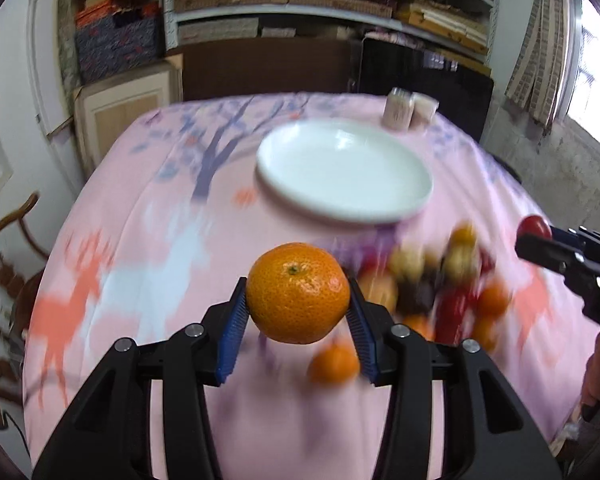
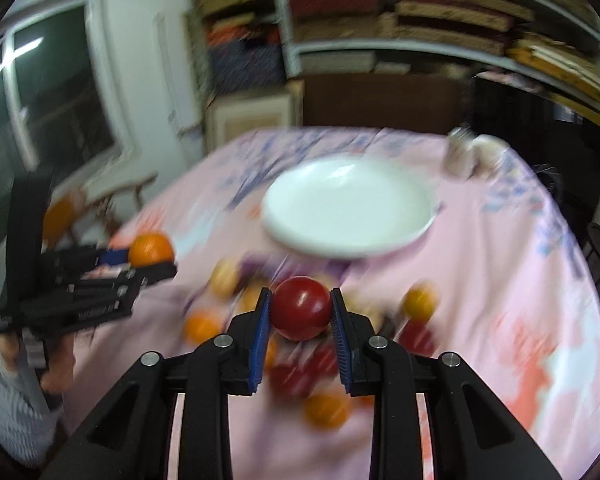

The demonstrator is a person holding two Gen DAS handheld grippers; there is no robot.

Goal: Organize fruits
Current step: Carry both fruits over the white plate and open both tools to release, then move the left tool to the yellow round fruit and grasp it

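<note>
Left wrist view: left gripper (image 1: 298, 312) jaws clamp orange (image 1: 298, 293); right gripper (image 2: 301, 322) jaws clamp tomato (image 2: 301, 307).

A pink tablecloth (image 1: 148, 264) printed with deer and a bare-branched tree covers the table. Two small containers (image 1: 408, 110), blurred, stand side by side at its far edge. Behind, metal shelves (image 1: 332, 20) hold stacked flat boxes, beside a patterned blue box (image 1: 116, 46). A wooden chair (image 1: 8, 248) sits at the table's left.
</note>
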